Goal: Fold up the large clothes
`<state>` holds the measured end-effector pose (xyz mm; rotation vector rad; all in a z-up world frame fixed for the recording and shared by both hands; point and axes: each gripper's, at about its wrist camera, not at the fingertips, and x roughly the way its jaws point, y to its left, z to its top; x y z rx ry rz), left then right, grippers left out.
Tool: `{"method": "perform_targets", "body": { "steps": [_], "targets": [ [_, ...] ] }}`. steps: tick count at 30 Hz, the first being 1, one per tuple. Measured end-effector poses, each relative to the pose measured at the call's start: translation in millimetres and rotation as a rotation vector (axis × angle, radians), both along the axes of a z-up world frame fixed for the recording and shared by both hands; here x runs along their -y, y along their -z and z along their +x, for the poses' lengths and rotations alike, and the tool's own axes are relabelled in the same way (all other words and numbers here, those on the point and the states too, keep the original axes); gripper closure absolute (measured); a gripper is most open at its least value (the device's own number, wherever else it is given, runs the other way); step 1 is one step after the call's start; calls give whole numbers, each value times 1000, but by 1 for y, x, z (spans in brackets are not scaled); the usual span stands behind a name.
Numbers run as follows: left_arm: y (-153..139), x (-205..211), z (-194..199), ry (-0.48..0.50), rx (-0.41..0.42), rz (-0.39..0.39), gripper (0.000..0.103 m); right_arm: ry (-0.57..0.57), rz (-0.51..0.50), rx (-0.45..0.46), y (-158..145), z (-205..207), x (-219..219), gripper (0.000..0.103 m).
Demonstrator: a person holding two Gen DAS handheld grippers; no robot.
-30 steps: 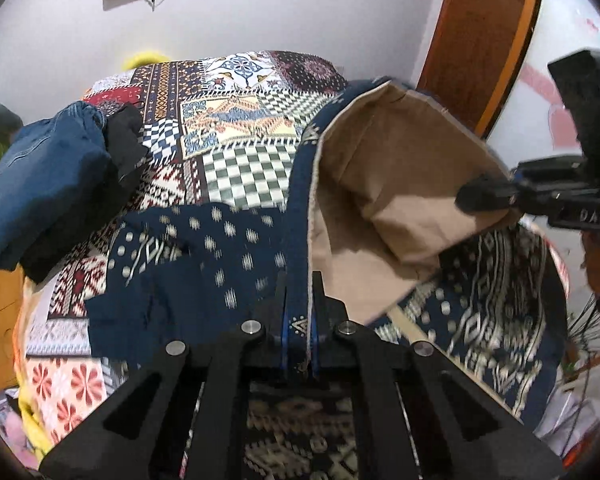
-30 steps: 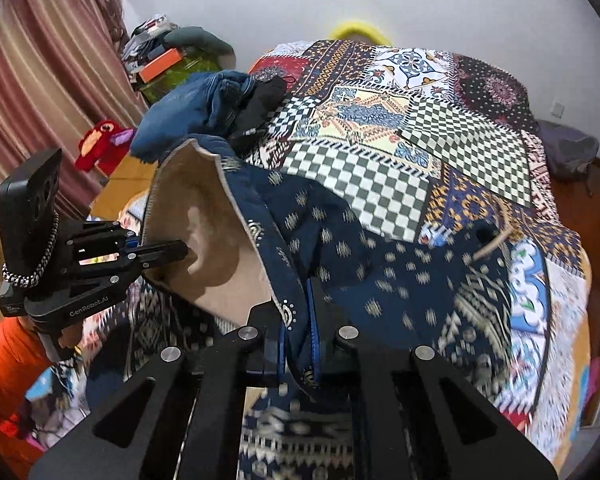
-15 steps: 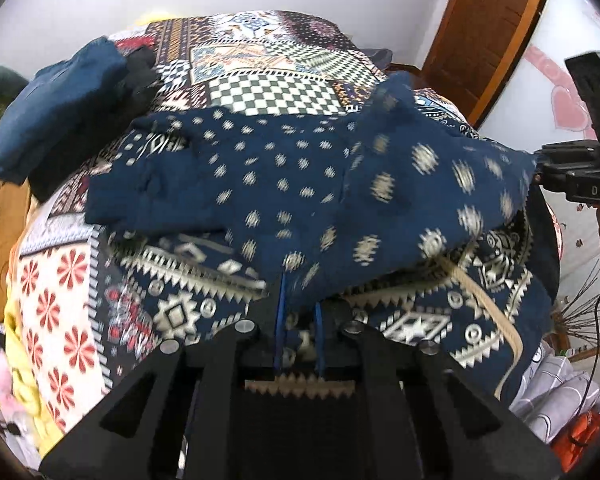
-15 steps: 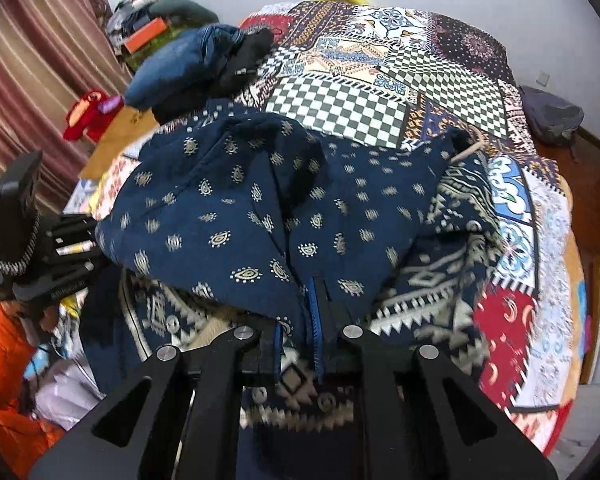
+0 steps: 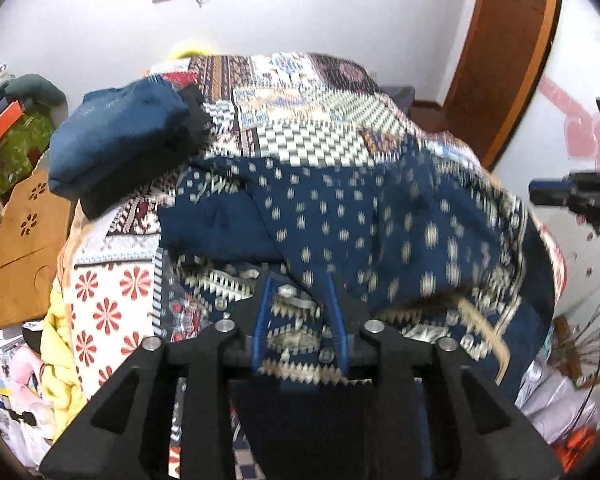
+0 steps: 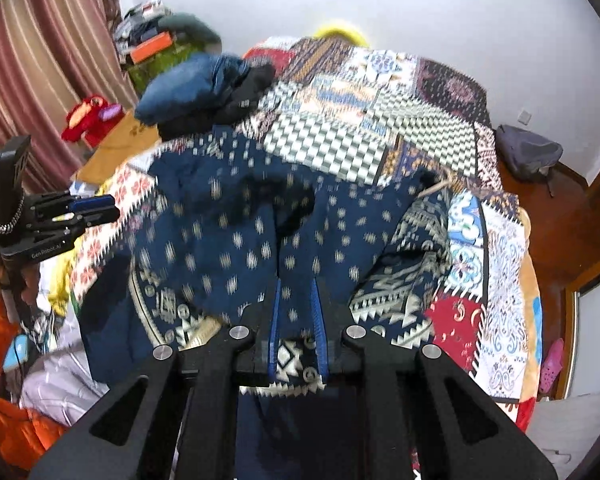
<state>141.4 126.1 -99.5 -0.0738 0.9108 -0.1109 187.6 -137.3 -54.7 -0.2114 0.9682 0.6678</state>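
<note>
So both of my grippers are sitting at the near edge of the bed with their jaws spread apart and nothing pinched in either one. Looking down the left gripper (image 5: 300,316), I can see the blue-lined fingers (image 5: 261,320) standing apart with the garment's zigzag border showing through the gap. Same deal on the right gripper (image 6: 298,320): fingers wide, patterned cloth visible between them, not clamped.

The navy patterned garment (image 5: 340,224) is lying on the patchwork bedspread (image 5: 300,112), spread over the near half of the bed. The top layer is the dotted navy part, folded over onto the section with the bigger cream geometric print, which peeks out along the near edge and at the right side in the right wrist view (image 6: 404,240). It's rumpled, not flat, and both views are pretty motion-blurred so I can't make out the finer creases. A tan strip of lining or trim (image 5: 484,336) sticks out at the near right corner.

Further up the bed on the left there's a pile of folded blue and black clothes (image 5: 120,140), just beyond the garment's far left corner. From the right wrist view I can see my left gripper (image 6: 76,210) off to the left side, clear of the cloth. Wooden door (image 5: 504,52) at the right, striped curtain (image 6: 48,68) at the left.
</note>
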Motion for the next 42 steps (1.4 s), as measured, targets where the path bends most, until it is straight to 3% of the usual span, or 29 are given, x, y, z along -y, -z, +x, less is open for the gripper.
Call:
{"method": "perform_targets", "body": {
  "steps": [5, 9, 14, 20, 25, 33, 42],
  "targets": [
    [-7, 16, 23, 23, 16, -82, 68, 32, -5, 14, 11, 8, -14, 57],
    [4, 39, 32, 68, 0, -91, 63, 7, -69, -1, 33, 8, -27, 56],
    [44, 62, 35, 111, -84, -37, 61, 0, -146, -2, 63, 6, -27, 56],
    [82, 57, 31, 79, -173, -73, 61, 9, -146, 29, 74, 2, -19, 56],
    [66, 45, 24, 49, -124, -89, 61, 25, -124, 73, 60, 2, -14, 56],
    [21, -1, 20, -83, 43, -49, 60, 166, -84, 189, 20, 20, 9, 56],
    [27, -68, 32, -297, 71, -9, 53, 285, -28, 53, 27, 59, 42, 56]
  ]
}}
